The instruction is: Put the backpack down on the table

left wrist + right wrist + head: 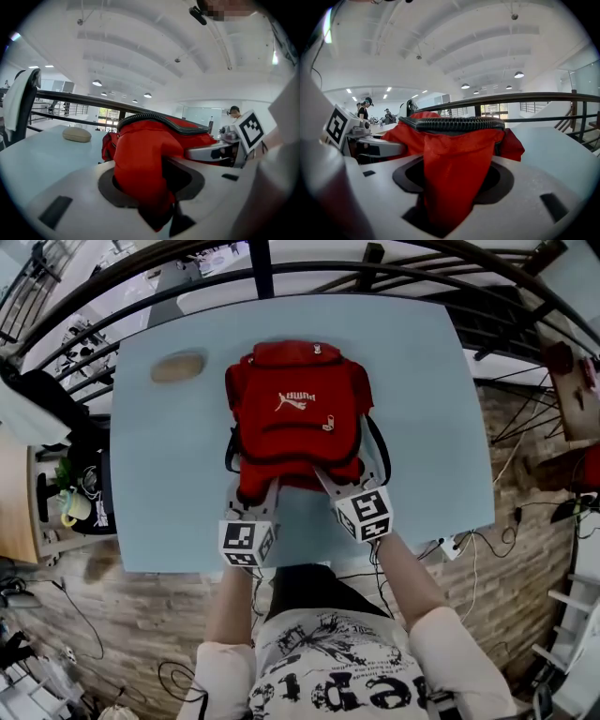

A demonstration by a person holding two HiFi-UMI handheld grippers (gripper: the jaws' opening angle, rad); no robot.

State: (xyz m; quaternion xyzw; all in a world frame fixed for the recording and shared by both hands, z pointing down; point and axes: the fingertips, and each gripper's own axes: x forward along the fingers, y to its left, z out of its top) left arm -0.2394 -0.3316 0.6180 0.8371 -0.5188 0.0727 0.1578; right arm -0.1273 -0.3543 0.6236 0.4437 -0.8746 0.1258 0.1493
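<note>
The red backpack [295, 418] lies flat on the blue counter [427, 399], about mid-counter, with its logo side up and its near edge towards the person. The left gripper [255, 491] and right gripper [336, 479] sit side by side at that near edge, each with its jaws parted and slack around a fold of red fabric that lies between them. A beige case [178, 367] rests well apart from the backpack's far left corner.

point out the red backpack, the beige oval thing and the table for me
red backpack [295, 418]: head view, on its front panel beside the white logo
beige oval thing [177, 367]: head view, on the middle of its top
table [422, 427]: head view, on the bare top to the right of the backpack
</note>
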